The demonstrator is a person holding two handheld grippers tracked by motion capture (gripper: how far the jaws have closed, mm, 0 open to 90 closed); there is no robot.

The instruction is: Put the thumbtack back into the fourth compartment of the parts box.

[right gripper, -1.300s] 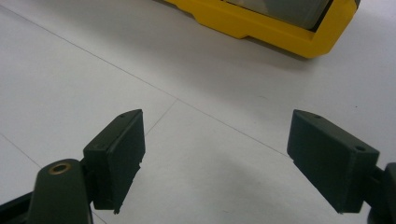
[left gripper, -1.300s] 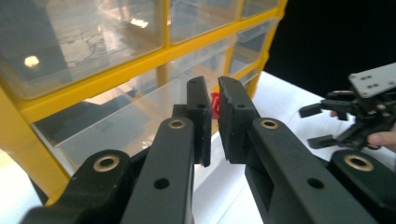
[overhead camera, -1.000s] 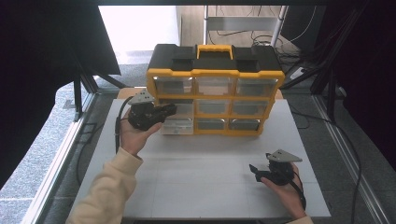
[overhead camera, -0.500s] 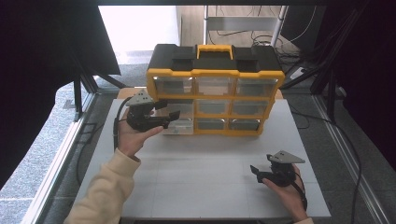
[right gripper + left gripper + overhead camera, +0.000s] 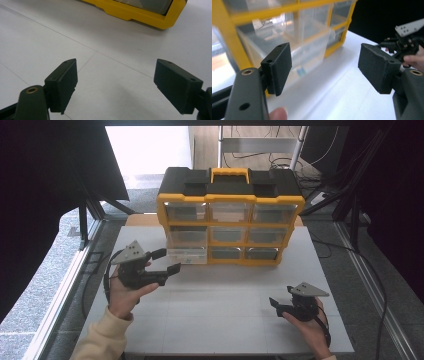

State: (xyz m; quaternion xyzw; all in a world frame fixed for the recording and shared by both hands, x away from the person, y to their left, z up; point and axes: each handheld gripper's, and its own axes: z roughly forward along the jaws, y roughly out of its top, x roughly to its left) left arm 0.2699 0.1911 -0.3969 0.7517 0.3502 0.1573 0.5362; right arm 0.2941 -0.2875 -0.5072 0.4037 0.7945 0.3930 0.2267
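My left gripper (image 5: 166, 260) is held up off the table in my left hand (image 5: 122, 292), its two black jaws spread wide with nothing between them. In the left gripper view (image 5: 325, 67) the gap between the jaws frames a clear drawer (image 5: 294, 53) that stands pulled out a little from the cabinet front; the jaws sit just short of it and touch nothing. In the high view that drawer (image 5: 187, 255) is the bottom left one of a yellow and black drawer cabinet (image 5: 231, 200), and it juts forward past its neighbours.

My right gripper (image 5: 278, 305) rests low near the front right of the white table (image 5: 220, 320), held in my right hand (image 5: 312, 330), well apart from the cabinet. In the right gripper view (image 5: 125, 85) its jaws are also wide apart and empty, with bare table top between them and the cabinet's yellow base (image 5: 140, 12) farther off.

The cabinet stands upright at the back of the table, its long side running left to right and its drawer fronts facing me. A yellow carry handle (image 5: 229, 174) sits on its black top. Nothing lies between either gripper and the cabinet. Behind it, cables (image 5: 280, 155) run across the floor.
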